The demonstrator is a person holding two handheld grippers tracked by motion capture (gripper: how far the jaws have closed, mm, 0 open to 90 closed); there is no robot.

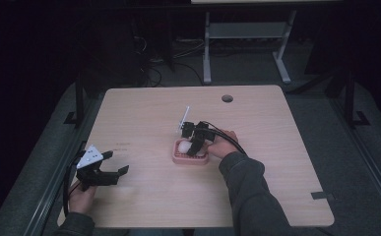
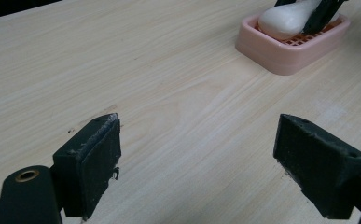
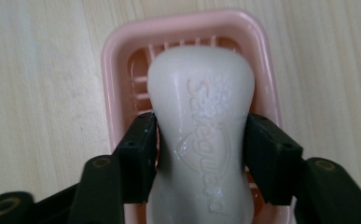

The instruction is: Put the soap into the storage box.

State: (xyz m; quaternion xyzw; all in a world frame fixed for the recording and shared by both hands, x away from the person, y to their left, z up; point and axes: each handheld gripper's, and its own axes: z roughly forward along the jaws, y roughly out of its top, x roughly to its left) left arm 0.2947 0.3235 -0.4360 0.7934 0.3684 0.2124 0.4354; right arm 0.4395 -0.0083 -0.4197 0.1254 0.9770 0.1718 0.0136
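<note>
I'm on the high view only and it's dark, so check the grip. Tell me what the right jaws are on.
Observer: The right gripper is shut on the soap, one jaw against each narrow side at its waist.
Operator: Say what's under it.
Observer: A pink dish with a slatted floor; the soap is over it.
Operator: Report the left jaws.
Observer: The left gripper is open, bare table between its jaws.
</note>
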